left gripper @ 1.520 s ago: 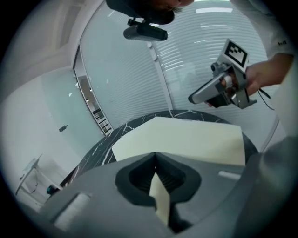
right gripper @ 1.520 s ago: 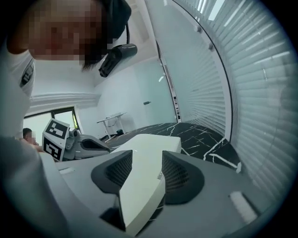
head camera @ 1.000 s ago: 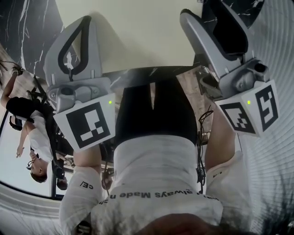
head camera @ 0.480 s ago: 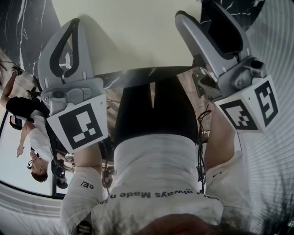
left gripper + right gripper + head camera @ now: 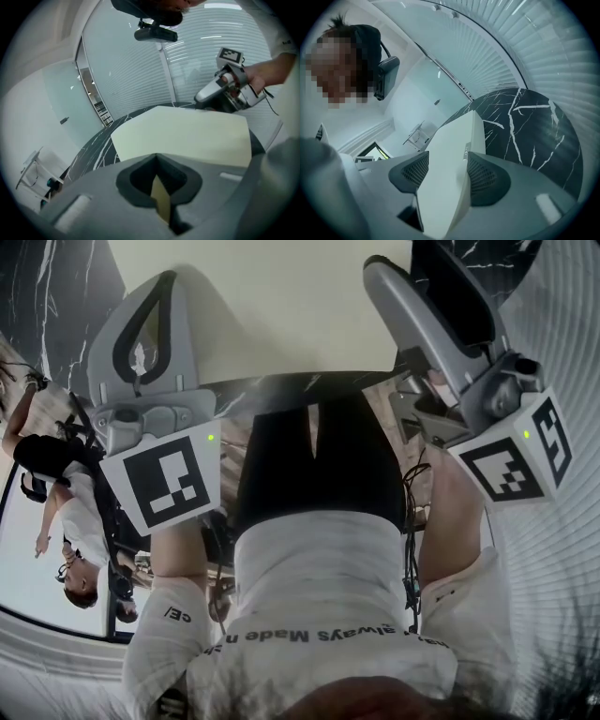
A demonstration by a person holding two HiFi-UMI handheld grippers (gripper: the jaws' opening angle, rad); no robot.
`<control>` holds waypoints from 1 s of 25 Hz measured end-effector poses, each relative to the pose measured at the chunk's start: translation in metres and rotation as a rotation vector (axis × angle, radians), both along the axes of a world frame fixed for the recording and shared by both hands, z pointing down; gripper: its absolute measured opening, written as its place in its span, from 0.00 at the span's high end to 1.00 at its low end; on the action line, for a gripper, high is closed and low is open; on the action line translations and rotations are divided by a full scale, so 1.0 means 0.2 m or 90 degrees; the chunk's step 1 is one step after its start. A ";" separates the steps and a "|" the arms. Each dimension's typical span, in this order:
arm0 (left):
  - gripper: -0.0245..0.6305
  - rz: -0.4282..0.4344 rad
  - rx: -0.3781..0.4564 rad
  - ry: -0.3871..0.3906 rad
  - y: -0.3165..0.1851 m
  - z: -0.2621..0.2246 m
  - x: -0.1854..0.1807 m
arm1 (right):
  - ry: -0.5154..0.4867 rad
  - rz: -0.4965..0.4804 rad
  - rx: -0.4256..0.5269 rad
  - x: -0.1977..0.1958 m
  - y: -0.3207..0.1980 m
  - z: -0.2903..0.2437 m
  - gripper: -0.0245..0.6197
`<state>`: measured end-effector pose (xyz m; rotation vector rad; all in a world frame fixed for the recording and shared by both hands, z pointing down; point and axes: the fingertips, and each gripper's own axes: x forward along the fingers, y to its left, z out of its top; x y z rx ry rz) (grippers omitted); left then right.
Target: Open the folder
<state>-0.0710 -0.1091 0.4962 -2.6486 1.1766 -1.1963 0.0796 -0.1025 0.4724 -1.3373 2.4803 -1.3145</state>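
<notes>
The cream folder [image 5: 281,306] lies over the black marble table [image 5: 56,277], closed as far as I can see. My left gripper [image 5: 150,324] is at its near left edge. In the left gripper view a thin cream edge of the folder [image 5: 187,136] sits pinched between the shut jaws of the left gripper [image 5: 161,199]. My right gripper [image 5: 412,287] is at the folder's right side. In the right gripper view the ribbed pads [image 5: 485,176] of the right gripper [image 5: 443,176] close on the thick edge of the folder [image 5: 450,150]. The right gripper [image 5: 225,89] also shows across the folder.
The round marble table [image 5: 525,122] reaches past the folder on the right. White blinds [image 5: 140,70] curve around the room. Another person [image 5: 70,512] stands at the left, beyond a glass partition. My own shirt and trousers [image 5: 319,474] fill the lower head view.
Both grippers shifted only slightly: the left drifted left, then came back right and a little lower; the right edged right. Both keep their hold on the folder.
</notes>
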 end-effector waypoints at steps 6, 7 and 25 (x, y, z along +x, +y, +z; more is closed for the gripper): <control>0.97 0.017 -0.007 -0.016 0.00 0.01 0.02 | -0.058 0.019 -0.018 0.03 0.00 -0.03 0.56; 0.97 0.018 -0.007 -0.021 0.00 0.01 0.02 | -0.066 0.021 -0.019 0.03 0.00 -0.04 0.56; 0.97 0.027 -0.015 -0.054 0.00 0.04 0.04 | -0.101 0.021 0.011 0.02 0.00 -0.17 0.57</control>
